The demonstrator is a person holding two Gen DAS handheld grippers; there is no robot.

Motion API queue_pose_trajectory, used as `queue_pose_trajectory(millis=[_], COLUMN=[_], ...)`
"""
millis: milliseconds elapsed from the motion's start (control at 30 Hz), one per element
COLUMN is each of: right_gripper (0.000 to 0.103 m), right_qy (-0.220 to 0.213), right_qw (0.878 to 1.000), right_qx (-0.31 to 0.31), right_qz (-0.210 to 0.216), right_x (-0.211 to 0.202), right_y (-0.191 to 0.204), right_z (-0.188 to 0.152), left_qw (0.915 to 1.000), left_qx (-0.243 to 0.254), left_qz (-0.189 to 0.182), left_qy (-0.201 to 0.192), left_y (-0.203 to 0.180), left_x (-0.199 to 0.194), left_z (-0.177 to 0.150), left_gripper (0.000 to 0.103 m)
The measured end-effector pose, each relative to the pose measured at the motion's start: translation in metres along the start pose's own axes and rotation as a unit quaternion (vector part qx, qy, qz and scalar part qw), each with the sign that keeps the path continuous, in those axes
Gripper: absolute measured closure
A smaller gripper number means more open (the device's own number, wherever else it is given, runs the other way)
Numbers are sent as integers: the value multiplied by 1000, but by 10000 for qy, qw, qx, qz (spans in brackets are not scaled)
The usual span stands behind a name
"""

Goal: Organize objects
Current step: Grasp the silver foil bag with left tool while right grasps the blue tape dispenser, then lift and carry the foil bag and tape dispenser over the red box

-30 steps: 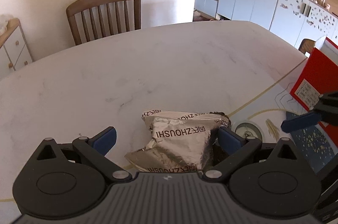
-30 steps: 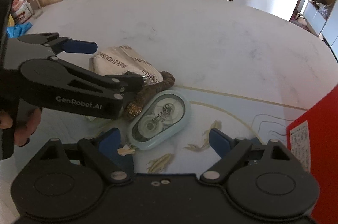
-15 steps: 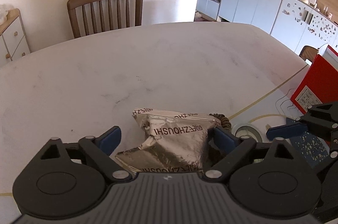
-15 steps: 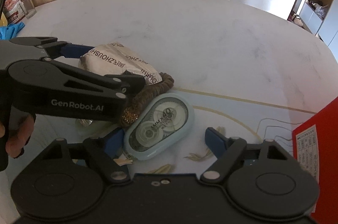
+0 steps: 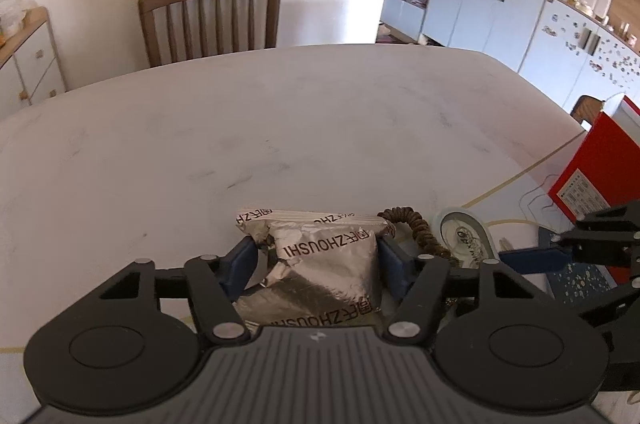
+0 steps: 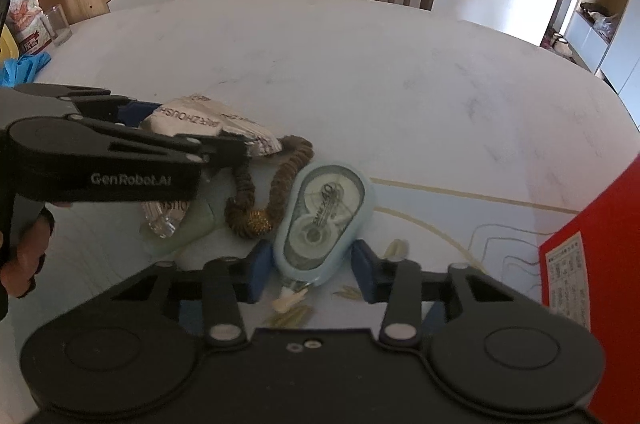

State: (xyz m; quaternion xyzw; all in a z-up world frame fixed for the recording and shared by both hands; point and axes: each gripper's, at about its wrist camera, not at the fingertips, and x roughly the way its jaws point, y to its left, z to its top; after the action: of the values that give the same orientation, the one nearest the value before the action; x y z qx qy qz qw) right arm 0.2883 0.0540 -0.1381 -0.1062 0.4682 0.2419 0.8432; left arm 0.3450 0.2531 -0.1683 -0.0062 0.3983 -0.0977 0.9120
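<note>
A silver foil snack packet lies on the white table; my left gripper is shut on it, blue pads pressing both sides. The packet also shows in the right wrist view, under the left gripper's arm. A pale blue correction tape dispenser lies on the patterned mat; my right gripper has closed around its near end, pads touching its sides. A brown coiled hair tie with a gold bead lies between packet and dispenser.
A red box stands at the right. A wooden chair is at the table's far side. A glass and blue cloth sit at the far left. A clear wrapper lies under the left gripper.
Both grippers have closed: the left onto the foil packet, the right around the tape dispenser. Both moved forward a little toward their objects.
</note>
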Motion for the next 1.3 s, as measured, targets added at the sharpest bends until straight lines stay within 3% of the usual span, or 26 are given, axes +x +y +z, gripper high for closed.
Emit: queue_pose_trajectory(millis=[567,933,1067,1300], right_gripper=[64,69,69,69], right_qy=[-401,-658,-524,-692], right_qw=[9986,9968,9971,9952], right_qx=[173,97,187,267], right_qz=[290,437,526,638], right_x=[-59,-105,-111,-141], right_y=[-10,-17,-26,-41], right_z=[-34,-64,-79,-101], left_qw=[9989,9980,9975,9979], left_qx=[-325,-470,-627,-599], left_qz=[329,397,302,236], left_qy=[-66,-123,-134,-8], left_y=[-7,-37,-48,-79], left_x=[-48,-100,-117,-137], left_z=[6,4,-3,-22], left_gripper=[48,49,49,49])
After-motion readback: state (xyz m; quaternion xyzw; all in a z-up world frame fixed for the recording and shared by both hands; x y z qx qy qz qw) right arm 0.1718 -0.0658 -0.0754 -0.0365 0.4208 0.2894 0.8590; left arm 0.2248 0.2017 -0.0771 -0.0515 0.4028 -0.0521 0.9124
